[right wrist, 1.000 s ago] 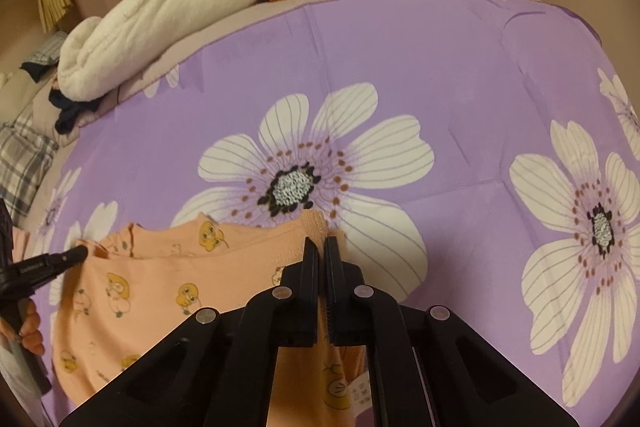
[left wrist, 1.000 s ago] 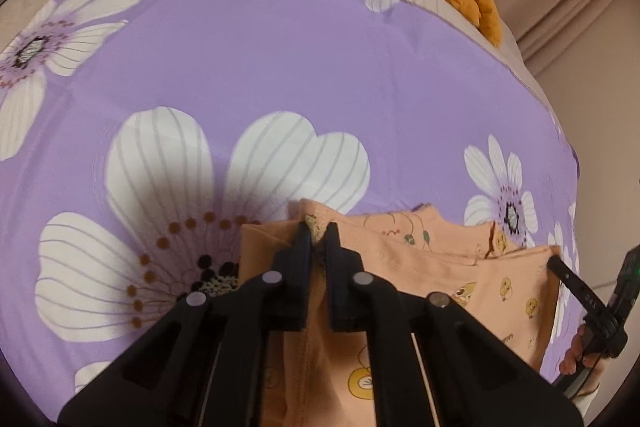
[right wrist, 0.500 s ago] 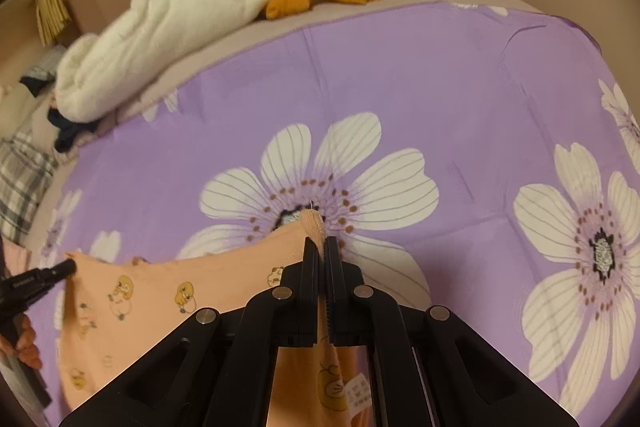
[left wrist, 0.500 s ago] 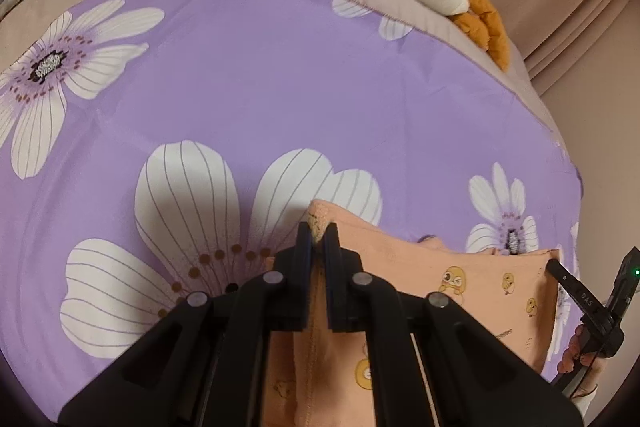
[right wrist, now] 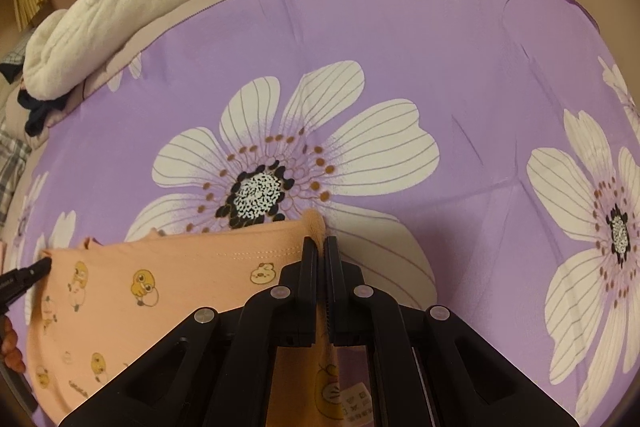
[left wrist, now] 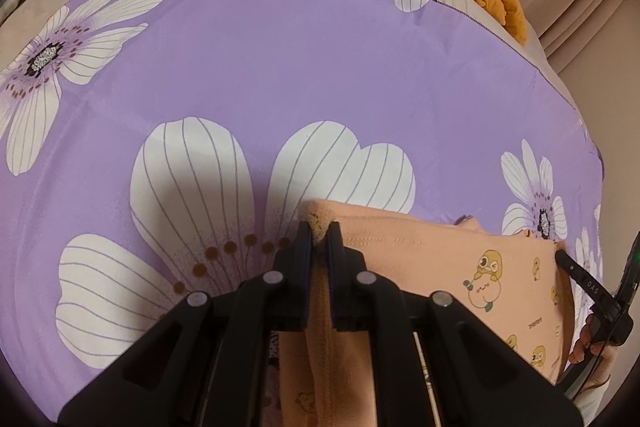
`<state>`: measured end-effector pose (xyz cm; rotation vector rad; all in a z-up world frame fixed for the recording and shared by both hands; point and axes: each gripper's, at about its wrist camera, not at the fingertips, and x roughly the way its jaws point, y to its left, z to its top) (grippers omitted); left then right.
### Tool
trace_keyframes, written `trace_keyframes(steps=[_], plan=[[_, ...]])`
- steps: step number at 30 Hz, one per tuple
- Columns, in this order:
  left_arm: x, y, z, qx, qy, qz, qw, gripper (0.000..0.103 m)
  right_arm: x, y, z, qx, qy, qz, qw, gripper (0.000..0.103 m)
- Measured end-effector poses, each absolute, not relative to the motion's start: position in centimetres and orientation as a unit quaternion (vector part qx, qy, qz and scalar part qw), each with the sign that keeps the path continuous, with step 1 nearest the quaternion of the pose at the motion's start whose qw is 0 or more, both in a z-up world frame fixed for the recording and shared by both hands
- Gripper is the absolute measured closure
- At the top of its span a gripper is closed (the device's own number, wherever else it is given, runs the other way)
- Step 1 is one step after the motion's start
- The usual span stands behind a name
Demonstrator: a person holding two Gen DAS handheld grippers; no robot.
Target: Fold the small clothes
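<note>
Both grippers pinch garment corners — hem stretched sideways.

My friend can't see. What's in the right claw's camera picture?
The right claw pinches one corner of a small peach garment with duck prints, stretched over a purple sheet with white flowers. The left claw holds the garment's other corner.

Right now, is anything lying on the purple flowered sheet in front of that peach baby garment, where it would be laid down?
Nothing visible. Both grippers pinch the peach garment's top corners, and the purple sheet ahead is bare. The white plush blanket sits far back.
</note>
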<state>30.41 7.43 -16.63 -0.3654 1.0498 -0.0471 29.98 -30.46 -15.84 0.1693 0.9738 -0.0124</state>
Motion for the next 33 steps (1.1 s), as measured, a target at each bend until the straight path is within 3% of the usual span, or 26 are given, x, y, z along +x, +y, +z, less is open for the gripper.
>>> trace_keyframes(steps=[6,9,11,13,17,23,33], plan=[[28.7,7.5,-15.2,-0.173,0.496,-0.023,0.851,0.091,29.1,-30.1,-14.6,0.057,0.468,-0.021,0.882,0.096],[26.8,7.6,-14.1,-0.174,0.492,-0.026,0.852,0.072,27.7,-29.9,-13.1,0.052,0.454,-0.023,0.889,0.074],[25.1,7.7,-13.3,-0.17,0.487,-0.028,0.856,0.05,26.1,-30.1,-11.7,0.06,0.437,-0.026,0.897,0.045],[23.5,7.6,-12.8,-0.161,0.485,-0.031,0.859,0.039,24.6,-30.3,-10.8,0.066,0.423,-0.027,0.904,0.036],[19.8,7.5,-12.2,-0.159,0.484,-0.037,0.86,0.028,21.5,-30.0,-9.2,0.073,0.406,-0.022,0.911,0.029],[14.9,6.5,-12.3,-0.162,0.489,-0.051,0.856,0.023,17.1,-29.2,-8.5,0.075,0.391,-0.022,0.917,0.017],[11.5,5.6,-15.6,-0.185,0.509,-0.052,0.839,0.023,11.1,-29.9,-12.5,0.116,0.41,-0.057,0.903,0.016]])
